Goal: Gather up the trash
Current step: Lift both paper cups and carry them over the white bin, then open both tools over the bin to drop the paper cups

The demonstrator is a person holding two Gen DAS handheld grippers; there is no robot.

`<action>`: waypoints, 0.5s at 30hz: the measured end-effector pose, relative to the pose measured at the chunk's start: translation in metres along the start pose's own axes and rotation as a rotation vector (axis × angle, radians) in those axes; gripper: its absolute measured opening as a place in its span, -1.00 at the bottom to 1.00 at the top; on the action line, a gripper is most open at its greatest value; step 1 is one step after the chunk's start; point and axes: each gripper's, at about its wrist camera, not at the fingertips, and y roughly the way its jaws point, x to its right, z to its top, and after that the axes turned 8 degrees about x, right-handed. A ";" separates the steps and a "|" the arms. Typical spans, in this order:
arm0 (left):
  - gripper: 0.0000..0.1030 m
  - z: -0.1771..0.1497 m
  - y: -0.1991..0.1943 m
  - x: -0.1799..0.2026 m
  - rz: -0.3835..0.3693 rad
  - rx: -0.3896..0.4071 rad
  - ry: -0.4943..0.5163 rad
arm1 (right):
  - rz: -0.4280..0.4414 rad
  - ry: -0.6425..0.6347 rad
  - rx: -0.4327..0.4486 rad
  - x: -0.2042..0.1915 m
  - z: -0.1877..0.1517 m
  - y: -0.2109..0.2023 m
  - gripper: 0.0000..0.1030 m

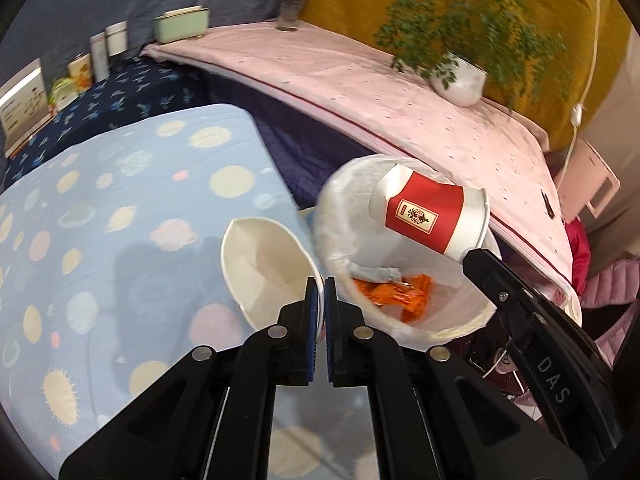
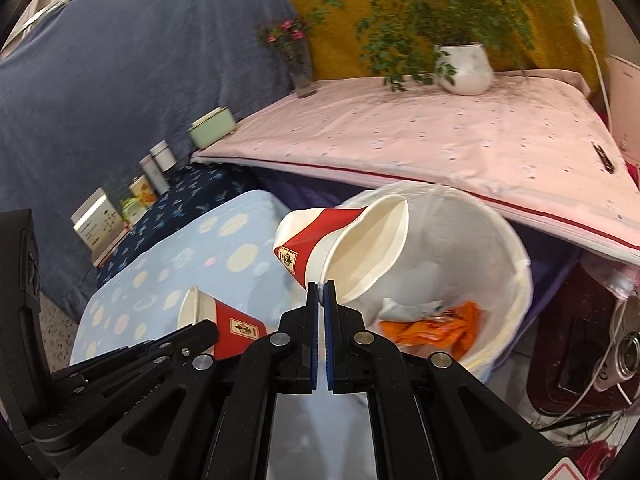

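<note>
Left hand-held gripper (image 1: 323,280) is clamped on the rim of a crushed paper cup (image 1: 266,268), mouth facing the camera, long axis running away toward eleven o'clock over the dotted blue surface (image 1: 120,208). Right hand-held gripper (image 2: 321,286) pinches the rim of a second red cup (image 2: 344,248), lying sideways above the white bin (image 2: 516,264), base pointing to ten o'clock, mouth toward four.
</note>
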 end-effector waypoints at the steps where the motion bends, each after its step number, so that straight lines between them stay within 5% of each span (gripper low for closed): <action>1: -0.94 0.000 0.003 0.007 -0.007 -0.001 0.012 | -0.008 0.007 0.001 0.007 0.001 0.000 -0.94; 15: -0.94 0.016 0.026 0.060 -0.087 -0.003 0.070 | -0.075 0.072 -0.006 0.071 0.001 0.008 -0.94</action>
